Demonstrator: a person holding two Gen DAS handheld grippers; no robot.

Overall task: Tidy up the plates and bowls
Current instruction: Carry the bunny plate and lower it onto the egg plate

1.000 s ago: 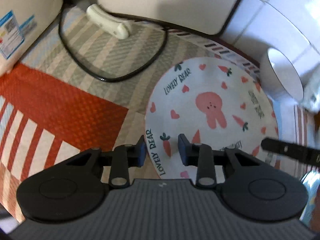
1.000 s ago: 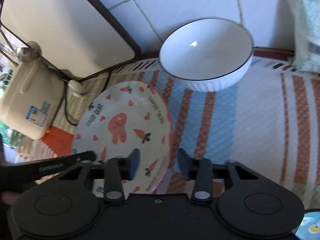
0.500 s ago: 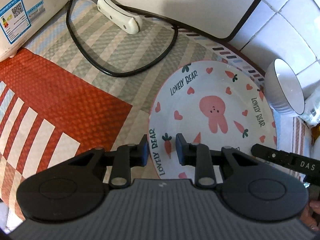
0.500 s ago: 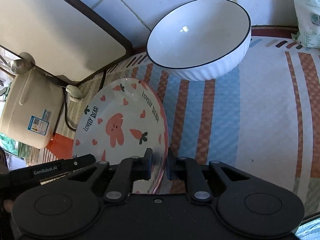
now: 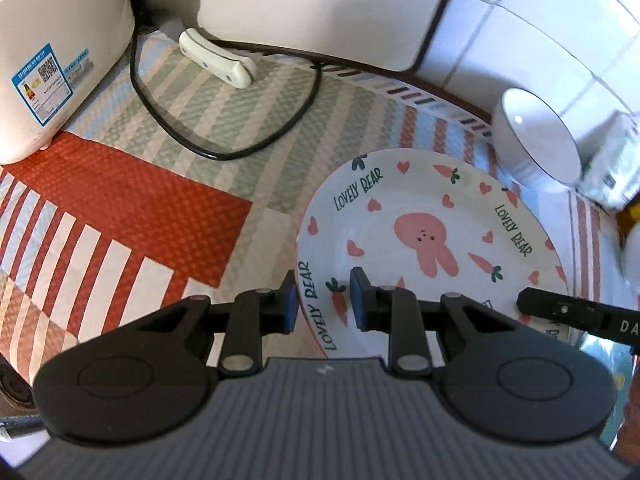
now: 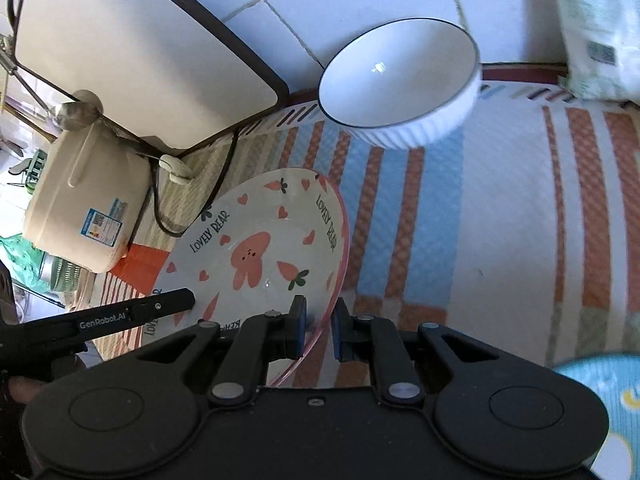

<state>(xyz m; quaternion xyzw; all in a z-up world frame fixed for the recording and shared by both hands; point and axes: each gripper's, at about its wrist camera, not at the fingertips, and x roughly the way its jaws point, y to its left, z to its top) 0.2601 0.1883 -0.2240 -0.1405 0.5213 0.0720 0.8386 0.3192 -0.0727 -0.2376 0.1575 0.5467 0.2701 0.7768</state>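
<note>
The right gripper is clamped on the rim of the glossy round rabbit plate; the left gripper pinches the opposite rim. Only the right view shows the whole ribbed white bowl ahead; the left view shows a cord looping on the woven cloth.

One round white plate printed with a pink rabbit, hearts and carrots. One white ribbed bowl with a thin dark rim, upper centre of the right wrist view. One cream rice cooker. One black power cord. Two black two-finger grippers, the left gripper and the right gripper.
</note>
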